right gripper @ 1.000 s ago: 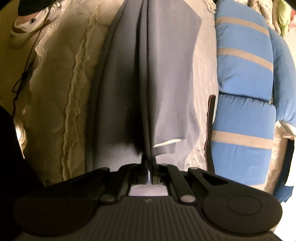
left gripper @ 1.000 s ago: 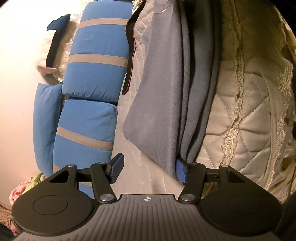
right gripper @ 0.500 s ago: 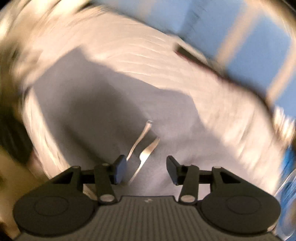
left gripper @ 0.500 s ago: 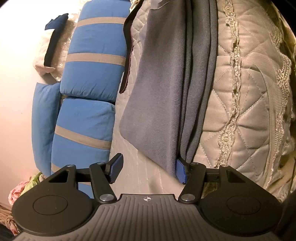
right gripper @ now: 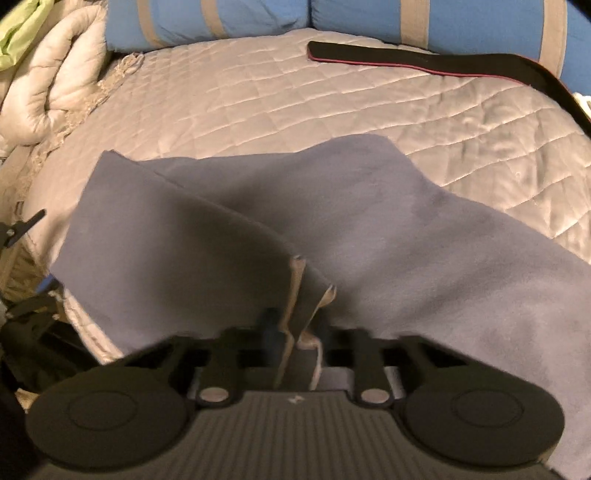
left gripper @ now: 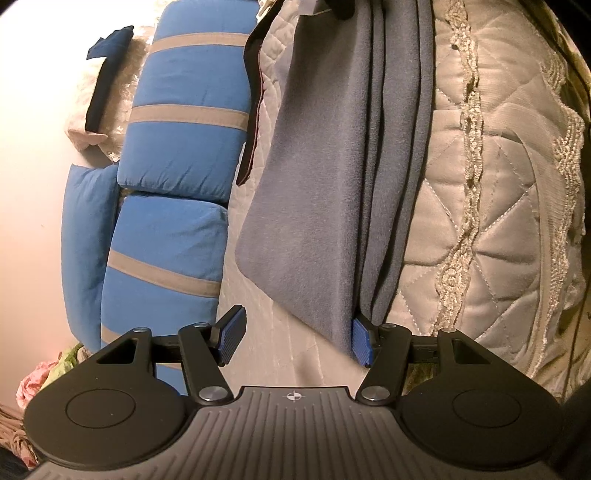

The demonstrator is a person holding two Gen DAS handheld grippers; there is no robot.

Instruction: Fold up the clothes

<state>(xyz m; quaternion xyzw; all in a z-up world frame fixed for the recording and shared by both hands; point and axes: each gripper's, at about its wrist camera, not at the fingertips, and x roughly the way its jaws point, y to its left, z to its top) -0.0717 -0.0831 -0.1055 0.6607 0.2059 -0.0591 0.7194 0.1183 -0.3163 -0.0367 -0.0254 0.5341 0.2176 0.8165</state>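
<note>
A grey-blue fleece garment (left gripper: pixel 314 221) lies in long folds on the quilted bedspread (left gripper: pixel 480 221). My left gripper (left gripper: pixel 295 338) is open. The garment's near corner rests against its right pad (left gripper: pixel 360 341), and its left pad is bare. In the right wrist view the same garment (right gripper: pixel 406 240) spreads across the bedspread (right gripper: pixel 295 92). My right gripper (right gripper: pixel 297 332) points steeply down at the near edge. Its jaws are closing on a bunched hem (right gripper: pixel 295 295) with a pale inner band, which is pinched between the pads. This part of the view is blurred.
Blue pillows with grey stripes (left gripper: pixel 184 129) (right gripper: pixel 461 22) line the far side of the bed. A black strap with a red edge (right gripper: pixel 424 61) (left gripper: pixel 253 110) lies in front of them. A rolled cream duvet (right gripper: pixel 48 85) and a green cloth (right gripper: pixel 22 33) sit at the far left.
My right gripper let go of the garment's fold, opened, rolled and swung round, and now has closed on the hem. The left gripper has stayed where it was, open.
</note>
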